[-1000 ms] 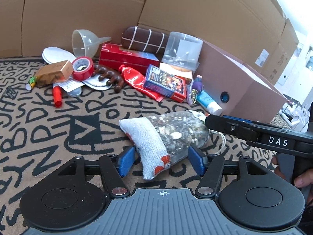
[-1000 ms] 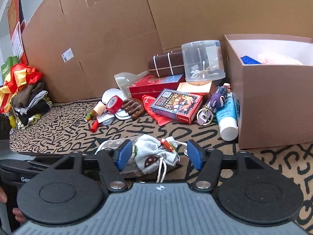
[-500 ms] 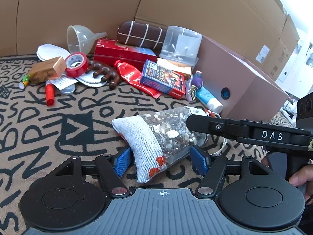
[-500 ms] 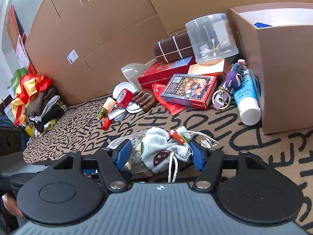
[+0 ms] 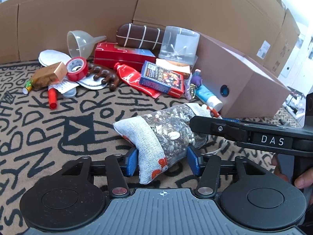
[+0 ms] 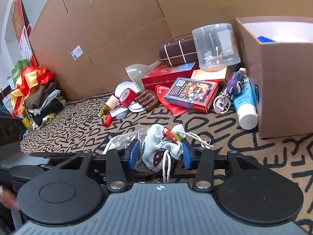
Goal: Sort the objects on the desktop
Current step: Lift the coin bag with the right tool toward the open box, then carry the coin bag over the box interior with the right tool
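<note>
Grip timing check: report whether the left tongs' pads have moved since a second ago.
Yes. The left tongs are closing: both pads have moved inward against the pouch, which has stayed put between them.

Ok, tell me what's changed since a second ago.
Both grippers' jaws are closing on the drawstring pouch: the left gripper at its closed bottom end, the right gripper at its tied neck. The pads now sit against the cloth. The clutter by the cardboard box stayed put.

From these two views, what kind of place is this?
Probably a makeshift indoor sorting area, not a real desk: a brown letter-patterned mat, plain cardboard sheet walls, and an open brown cardboard box beside mixed household clutter.
</note>
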